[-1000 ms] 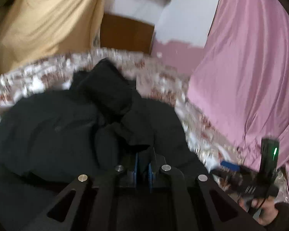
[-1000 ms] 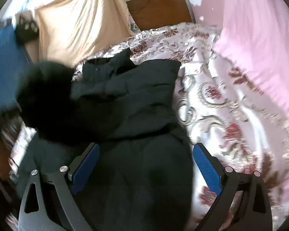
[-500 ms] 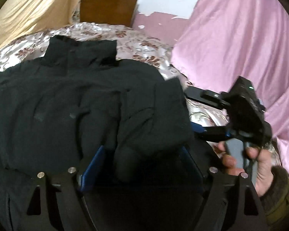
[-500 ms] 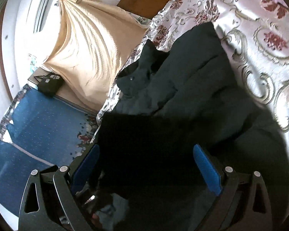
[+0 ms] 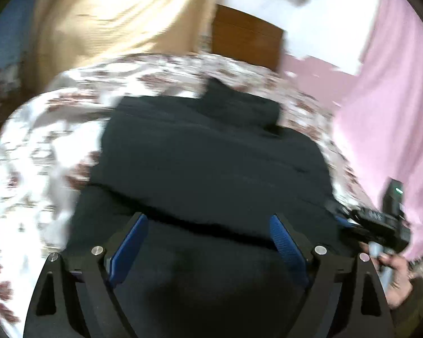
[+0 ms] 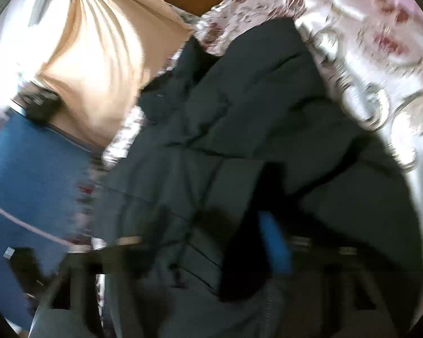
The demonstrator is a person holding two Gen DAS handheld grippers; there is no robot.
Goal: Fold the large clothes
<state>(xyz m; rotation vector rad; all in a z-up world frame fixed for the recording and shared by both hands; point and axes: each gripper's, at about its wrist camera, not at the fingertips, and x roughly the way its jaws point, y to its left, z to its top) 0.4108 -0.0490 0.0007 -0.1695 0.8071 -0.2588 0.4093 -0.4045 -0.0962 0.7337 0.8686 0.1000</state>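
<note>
Black jacket (image 5: 211,163) fabric lay under the left gripper (image 5: 208,239), whose jaws had just been opening and stood wide, blue pads clear of the cloth. The right gripper (image 6: 239,242) had just been closing; the blurred right wrist view showed its blue pad (image 6: 275,242) against a dark fold of the jacket, apparently pinching it. In the left wrist view that gripper sat at the jacket's right edge in a person's hand (image 5: 394,278). The jacket spread across a floral bedspread (image 5: 42,146), collar at the far end, with a pink cloth (image 5: 389,112) to the right and a tan curtain (image 5: 112,14) beyond.
</note>
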